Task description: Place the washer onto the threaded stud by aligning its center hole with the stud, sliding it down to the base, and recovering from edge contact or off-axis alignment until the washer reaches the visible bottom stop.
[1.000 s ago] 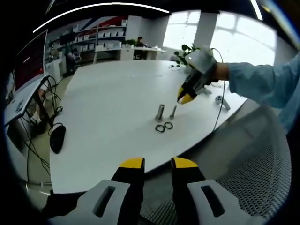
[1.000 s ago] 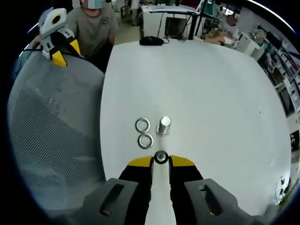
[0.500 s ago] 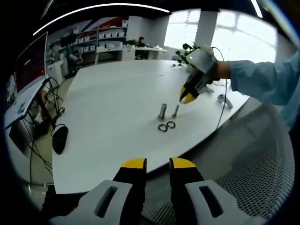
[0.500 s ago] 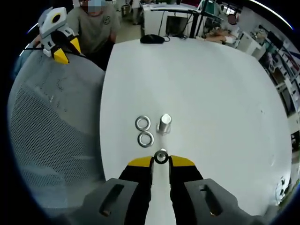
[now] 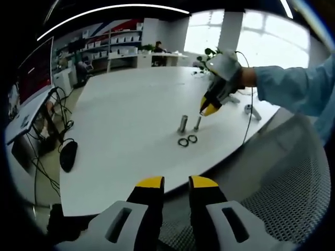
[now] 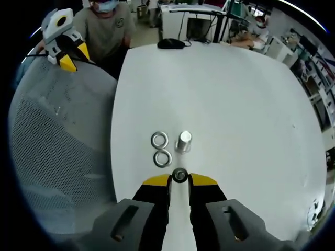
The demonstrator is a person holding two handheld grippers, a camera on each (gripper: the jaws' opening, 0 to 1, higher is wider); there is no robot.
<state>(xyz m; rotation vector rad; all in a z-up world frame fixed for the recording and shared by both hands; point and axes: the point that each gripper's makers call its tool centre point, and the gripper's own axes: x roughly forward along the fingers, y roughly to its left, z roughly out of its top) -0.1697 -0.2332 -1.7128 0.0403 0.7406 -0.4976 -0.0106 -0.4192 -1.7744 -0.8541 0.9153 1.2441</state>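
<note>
Right gripper (image 6: 179, 180) poised low over the white counter (image 6: 235, 94), its fingers (image 6: 156, 181) nearly together, with a small round metal piece (image 6: 179, 175) right at their tips. Hard to tell whether that piece is a washer pinched between the tips or the top of the thin stud (image 5: 197, 123) seen end-on.

From the left gripper view: thin stud standing upright beside a thicker metal post (image 5: 182, 123), right gripper tip just above and touching or nearly touching the stud's top. Two loose washers (image 6: 159, 139) (image 6: 163, 157) lying flat on the counter just left of the post, near side.

Long axis of the stud vertical, so hole must come down along it, gripper directly overhead. Probably mid-alignment, washer not yet at the base.

Left gripper (image 5: 174, 184) held back off the near counter edge, over a mesh chair (image 5: 293, 198), fingers slightly apart and holding nothing. Right hand clearly the nearer.
</note>
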